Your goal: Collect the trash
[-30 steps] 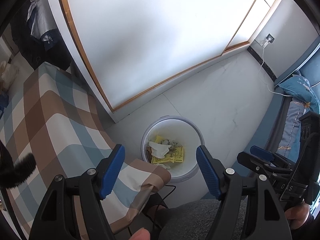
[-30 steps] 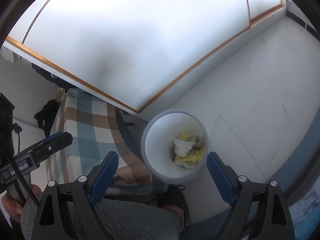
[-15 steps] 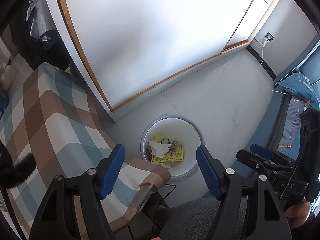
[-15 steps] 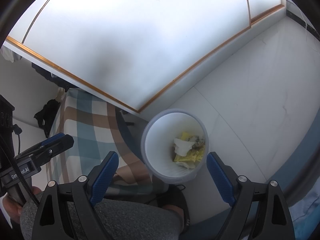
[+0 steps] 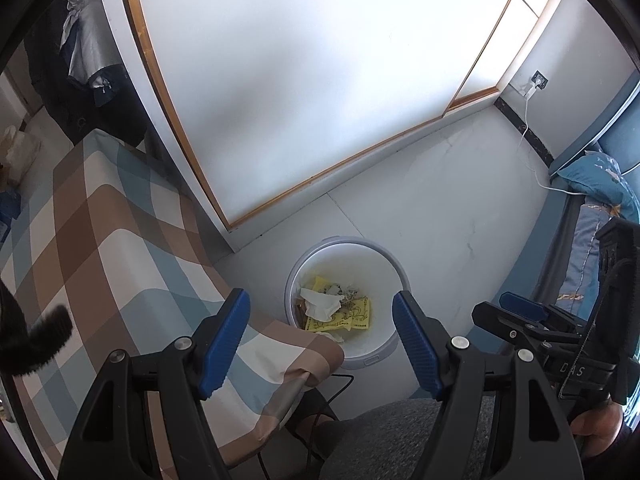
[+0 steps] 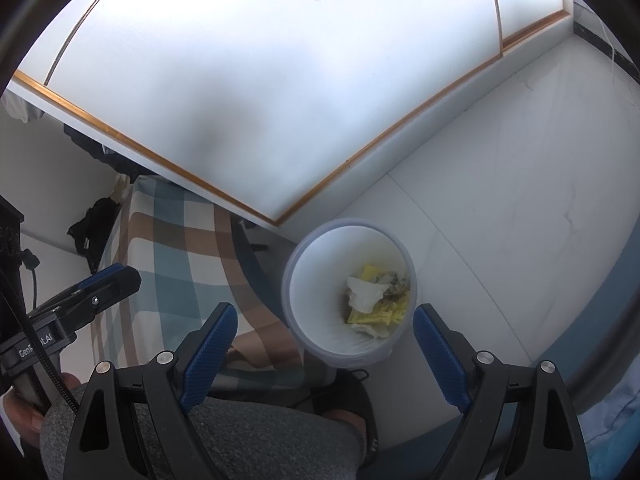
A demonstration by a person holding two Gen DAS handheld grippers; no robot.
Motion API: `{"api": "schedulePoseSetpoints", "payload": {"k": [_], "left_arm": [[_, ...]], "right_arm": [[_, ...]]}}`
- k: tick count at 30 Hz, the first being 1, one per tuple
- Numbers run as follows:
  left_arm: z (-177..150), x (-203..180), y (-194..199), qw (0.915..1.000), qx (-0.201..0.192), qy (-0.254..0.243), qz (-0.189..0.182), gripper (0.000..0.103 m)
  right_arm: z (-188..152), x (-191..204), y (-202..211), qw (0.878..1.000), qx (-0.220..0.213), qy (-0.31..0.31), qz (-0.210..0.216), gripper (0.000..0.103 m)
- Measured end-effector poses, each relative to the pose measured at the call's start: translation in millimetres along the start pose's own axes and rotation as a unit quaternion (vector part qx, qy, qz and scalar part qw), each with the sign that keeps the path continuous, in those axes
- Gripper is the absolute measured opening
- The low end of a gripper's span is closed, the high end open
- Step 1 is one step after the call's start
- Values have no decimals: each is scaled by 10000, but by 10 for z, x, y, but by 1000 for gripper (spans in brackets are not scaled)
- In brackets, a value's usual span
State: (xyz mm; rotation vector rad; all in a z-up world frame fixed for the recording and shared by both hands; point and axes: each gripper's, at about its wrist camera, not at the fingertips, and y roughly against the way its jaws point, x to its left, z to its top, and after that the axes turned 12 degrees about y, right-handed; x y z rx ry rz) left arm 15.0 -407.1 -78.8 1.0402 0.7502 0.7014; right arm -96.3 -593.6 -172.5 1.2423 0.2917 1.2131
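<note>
Hovering high over a round white trash bin (image 5: 347,249) on the pale tiled floor (image 5: 440,200). Left gripper (image 5: 321,334) held with blue pads wide apart, nothing between them, aimed steeply down at the bin. Right gripper (image 6: 324,344) likewise spread wide and empty, pads either side of the bin as seen from its own camera. Bin (image 6: 308,280) upright, just beside the near corner of a plaid blue, brown and cream cover (image 5: 104,248), which overlaps the bin's near left edge in the left view. Inside at the bottom: a crumpled white tissue (image 5: 322,306) lying on yellow wrappers (image 5: 352,316), with some darker scraps next to them, too small to tell. Far behind, a white sliding door with a wooden frame (image 5: 304,80). Far right, a wall socket with a white cable (image 5: 532,128) running down to a blue pillow (image 5: 600,178). Near bottom, a grey-clad knee (image 6: 208,440) and a sandalled foot (image 6: 352,408) close by the bin. Each gripper visible at the edge of the other's view, gripped in a hand (image 5: 596,426).
</note>
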Motion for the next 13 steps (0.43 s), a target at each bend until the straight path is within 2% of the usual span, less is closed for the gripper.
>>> {"api": "schedulePoseSetpoints", "payload": {"k": [10, 13], "left_arm": [[-28, 37, -17, 10000, 9, 47, 46, 71], [-35, 49, 7, 10000, -24, 58, 42, 71]], "right_arm": [[2, 8, 5, 10000, 14, 46, -29, 90], [6, 32, 53, 9998, -80, 98, -161, 90]]}}
